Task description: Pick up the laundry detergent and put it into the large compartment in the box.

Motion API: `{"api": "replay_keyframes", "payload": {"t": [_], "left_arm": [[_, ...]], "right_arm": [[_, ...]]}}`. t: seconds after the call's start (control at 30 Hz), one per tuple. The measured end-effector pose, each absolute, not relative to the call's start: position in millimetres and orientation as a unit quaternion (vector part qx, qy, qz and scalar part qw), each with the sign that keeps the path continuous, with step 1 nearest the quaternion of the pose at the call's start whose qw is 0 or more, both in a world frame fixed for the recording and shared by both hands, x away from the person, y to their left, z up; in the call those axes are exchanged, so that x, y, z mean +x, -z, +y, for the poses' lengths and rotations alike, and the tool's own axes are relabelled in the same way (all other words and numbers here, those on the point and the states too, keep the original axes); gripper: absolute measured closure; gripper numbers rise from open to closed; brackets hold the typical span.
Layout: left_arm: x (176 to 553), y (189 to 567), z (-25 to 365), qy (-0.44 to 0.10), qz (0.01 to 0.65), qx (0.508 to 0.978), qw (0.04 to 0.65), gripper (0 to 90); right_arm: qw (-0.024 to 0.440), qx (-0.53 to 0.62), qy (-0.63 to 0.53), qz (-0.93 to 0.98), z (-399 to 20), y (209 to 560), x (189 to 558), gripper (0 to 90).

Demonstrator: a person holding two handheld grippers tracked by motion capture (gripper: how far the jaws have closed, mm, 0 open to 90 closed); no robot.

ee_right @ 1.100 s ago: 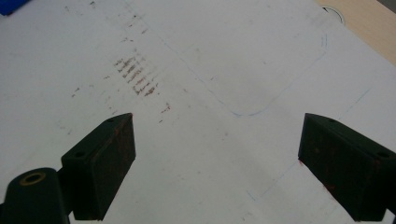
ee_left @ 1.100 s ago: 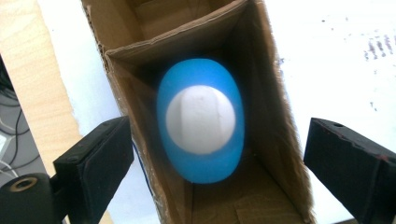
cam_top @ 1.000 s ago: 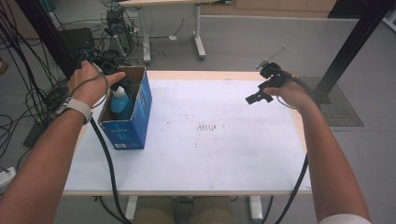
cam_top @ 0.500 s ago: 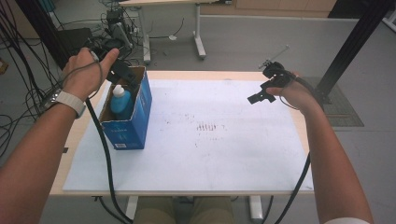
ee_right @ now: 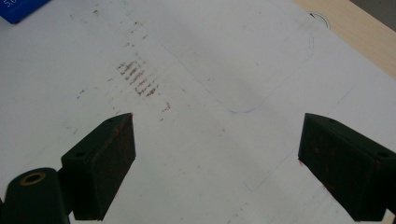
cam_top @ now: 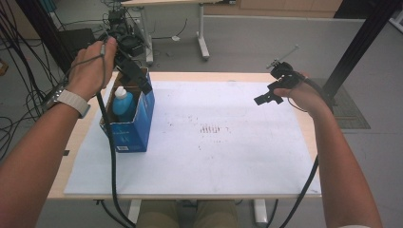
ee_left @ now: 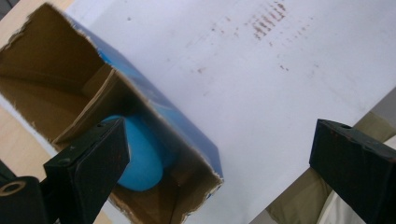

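The left gripper (cam_top: 135,73) hangs just above the open blue box (cam_top: 138,128), its jaws spread wide and holding nothing. The blue bottle (ee_left: 140,154) stands inside the box, directly under the jaws and close to the left one. I judge the step is the reach for the bottle. Next, the gripper should go down and close around the white cap (cam_top: 121,90). The right gripper (cam_top: 271,92) waits well apart over the white sheet (ee_right: 201,154), also wide open and empty.

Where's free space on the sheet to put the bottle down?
Free: the white sheet from the box across to the right gripper, smudges mid-sheet. Crowded: the left edge, where the left gripper hangs over the box holding the bottle.
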State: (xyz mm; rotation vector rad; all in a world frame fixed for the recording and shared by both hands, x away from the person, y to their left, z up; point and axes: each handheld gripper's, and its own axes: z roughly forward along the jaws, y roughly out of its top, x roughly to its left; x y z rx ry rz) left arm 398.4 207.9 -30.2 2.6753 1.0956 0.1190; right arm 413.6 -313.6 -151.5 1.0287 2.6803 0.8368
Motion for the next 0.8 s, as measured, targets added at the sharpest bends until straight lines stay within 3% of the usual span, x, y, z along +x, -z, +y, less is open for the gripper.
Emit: {"api": "replay_keyframes", "payload": {"t": [0.8], "left_arm": [[403.5, 31.6, 166.5, -0.009, 0.231, 0.966, 0.119, 5.6]], "right_arm": [[0.078, 0.347, -0.284, 0.890, -318.3, 150.5, 404.3, 10.9]]}}
